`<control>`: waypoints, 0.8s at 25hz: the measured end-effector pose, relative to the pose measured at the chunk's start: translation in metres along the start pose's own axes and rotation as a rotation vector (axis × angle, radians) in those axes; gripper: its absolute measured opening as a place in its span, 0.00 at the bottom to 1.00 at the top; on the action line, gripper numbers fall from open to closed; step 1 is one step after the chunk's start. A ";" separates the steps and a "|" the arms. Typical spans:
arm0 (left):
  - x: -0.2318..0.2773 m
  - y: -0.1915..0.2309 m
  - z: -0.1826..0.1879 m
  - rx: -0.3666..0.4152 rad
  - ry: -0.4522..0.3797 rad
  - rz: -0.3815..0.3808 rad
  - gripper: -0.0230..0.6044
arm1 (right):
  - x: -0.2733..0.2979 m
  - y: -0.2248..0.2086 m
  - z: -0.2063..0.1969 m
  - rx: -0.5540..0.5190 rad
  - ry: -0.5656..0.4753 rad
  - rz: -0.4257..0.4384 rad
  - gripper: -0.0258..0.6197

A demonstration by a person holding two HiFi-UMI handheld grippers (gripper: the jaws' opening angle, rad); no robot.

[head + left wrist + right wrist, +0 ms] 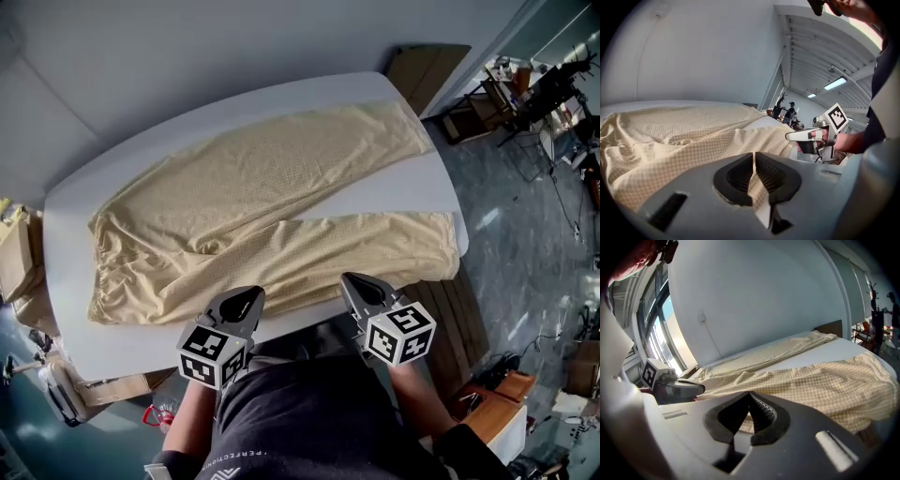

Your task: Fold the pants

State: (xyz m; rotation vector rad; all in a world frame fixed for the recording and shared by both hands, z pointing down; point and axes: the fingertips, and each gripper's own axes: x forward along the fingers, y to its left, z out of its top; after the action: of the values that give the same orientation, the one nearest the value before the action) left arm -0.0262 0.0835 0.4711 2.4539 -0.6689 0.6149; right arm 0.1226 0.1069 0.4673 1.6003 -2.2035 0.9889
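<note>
Head view: pants (262, 206) lie spread flat on the table (131, 347), with the waistband at the left end and both legs running right. The far leg angles toward the far right corner. The near leg lies along the near edge (its hem reaches the right edge). Left gripper (247, 300) and right gripper (360, 285) stand side by side at the near edge, both pointing at the near leg. Whether either touches the cloth cannot be told.

Left gripper view: fingers (740, 176) narrow, with only a thin slit between the tips and nothing in it.

Right gripper view: fingers (761, 411) together at the tips, holding nothing.
</note>
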 end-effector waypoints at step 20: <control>0.109 -0.118 0.023 0.073 0.051 -0.071 0.03 | -0.087 -0.128 -0.012 0.038 -0.002 -0.081 0.08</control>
State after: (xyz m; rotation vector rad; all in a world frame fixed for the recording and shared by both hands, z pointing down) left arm 0.1309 0.1216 0.4698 2.5084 -0.5461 0.6826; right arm 0.2694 0.1574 0.4761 1.6931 -2.1153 1.0120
